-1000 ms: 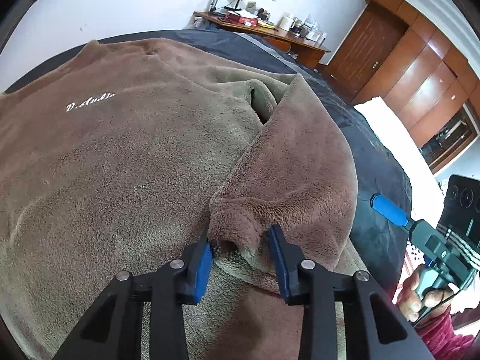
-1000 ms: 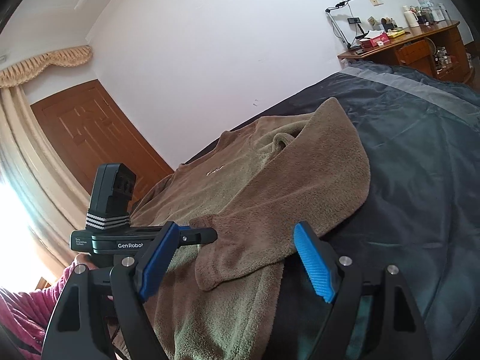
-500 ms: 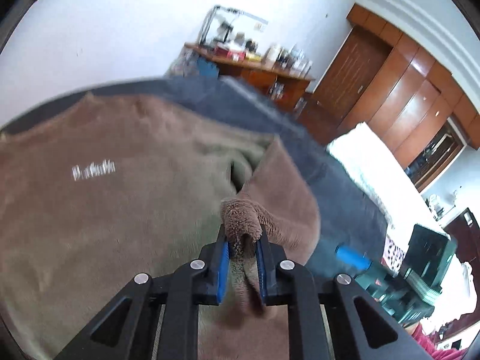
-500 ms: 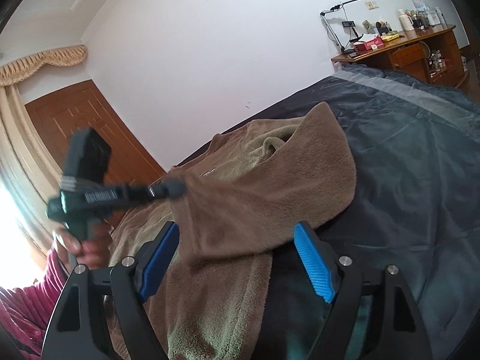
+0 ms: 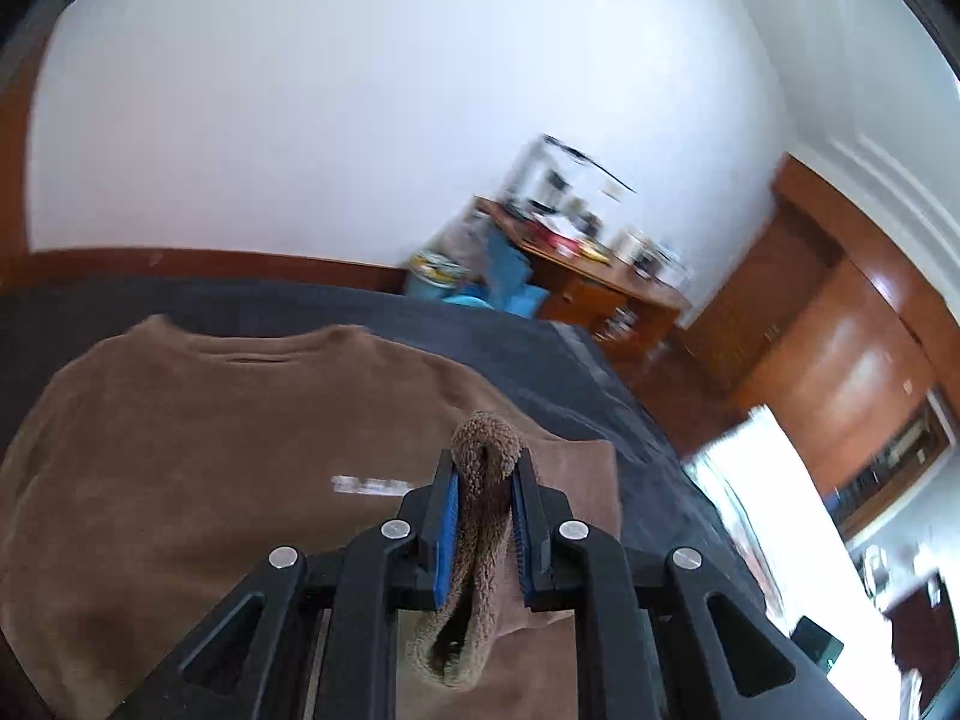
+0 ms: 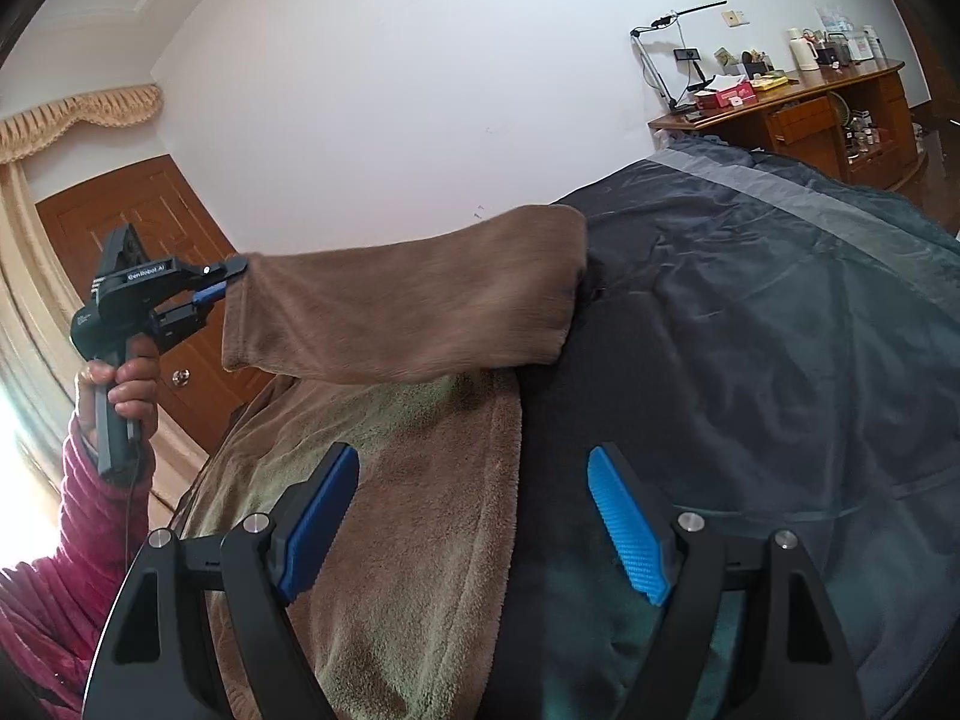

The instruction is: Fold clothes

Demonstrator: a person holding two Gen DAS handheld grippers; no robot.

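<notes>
A brown fleece sweater (image 5: 198, 456) with a small white logo lies spread on a dark bed. My left gripper (image 5: 485, 516) is shut on the cuff of its sleeve (image 5: 480, 480). In the right wrist view the left gripper (image 6: 216, 288) holds the sleeve (image 6: 408, 312) lifted and stretched level above the sweater body (image 6: 420, 528). My right gripper (image 6: 474, 528) is open and empty, low over the sweater's right edge where it meets the dark blanket (image 6: 750, 372).
A wooden desk (image 6: 798, 108) with a lamp and clutter stands past the bed's far end. A wooden door (image 6: 150, 222) is at the left. Wooden wardrobes (image 5: 840, 360) stand at the right. My arm in a pink sleeve (image 6: 66, 528) is at the lower left.
My left gripper closed on the sleeve cuff, then lifted it up and away to the left, stretching the sleeve out. The right gripper stayed open and nearly still.
</notes>
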